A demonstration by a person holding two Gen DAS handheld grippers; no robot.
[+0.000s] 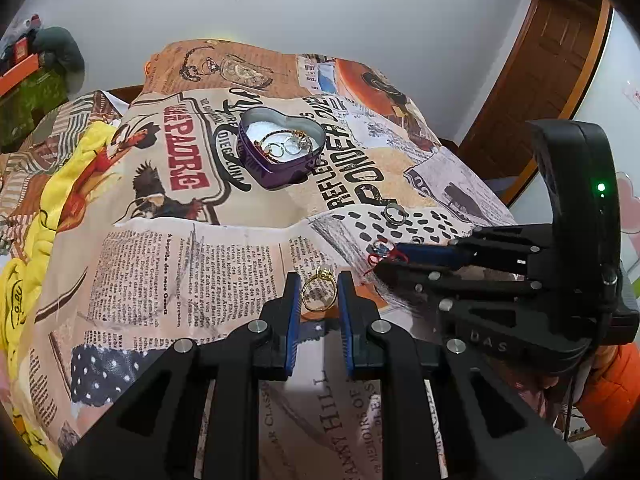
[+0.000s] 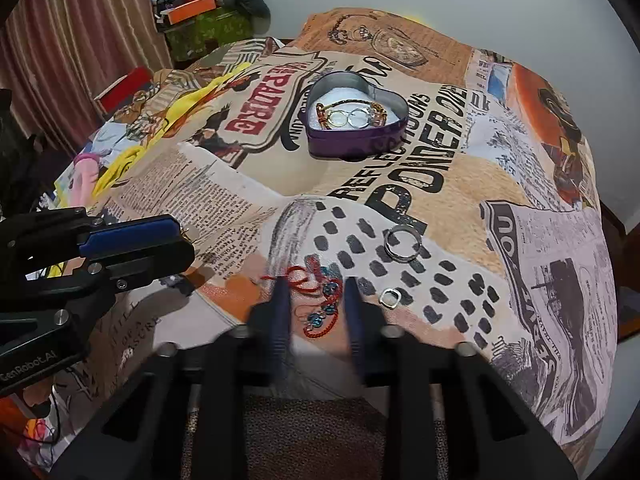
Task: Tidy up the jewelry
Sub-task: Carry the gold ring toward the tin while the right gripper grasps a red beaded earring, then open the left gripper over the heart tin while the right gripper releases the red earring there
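Where the left gripper (image 1: 319, 292) stands over the printed cloth (image 1: 168, 240), its blue-padded jaws are parted with a gold ring (image 1: 318, 294) lying in the gap; the ring is just beside both pads, and contact with either cannot be told. Item, right gripper (image 2: 314, 304): jaws likewise apart, straddling a red cord bracelet (image 2: 320, 304) with blue beads that lies flat on the cloth, not clamped. In the left wrist view the right gripper (image 1: 394, 256) enters from the right side, its tips at the same bracelet (image 1: 382, 250).

Item, small silver ring (image 2: 389, 298): squarish in outline, on the cloth just right of the right gripper's right finger, apart from it. Item, larger silver ring (image 2: 402, 245): on the black-dotted patch of cloth, farther out, well apart from both tools; also seen in the left view (image 1: 395, 214).

Item, heart-shaped purple tin (image 2: 356, 142): open, white-lined, toward the far middle of the cloth, near the large black lettering. Contents: a beaded gold chain (image 2: 356, 105) and two rings (image 2: 348, 118) side by side, with further pieces too tangled to tell apart.

Item, yellow fabric (image 1: 28, 264): bunched at the cloth's left edge. Behind, a white wall (image 1: 360, 8) and a wooden door (image 1: 548, 72).
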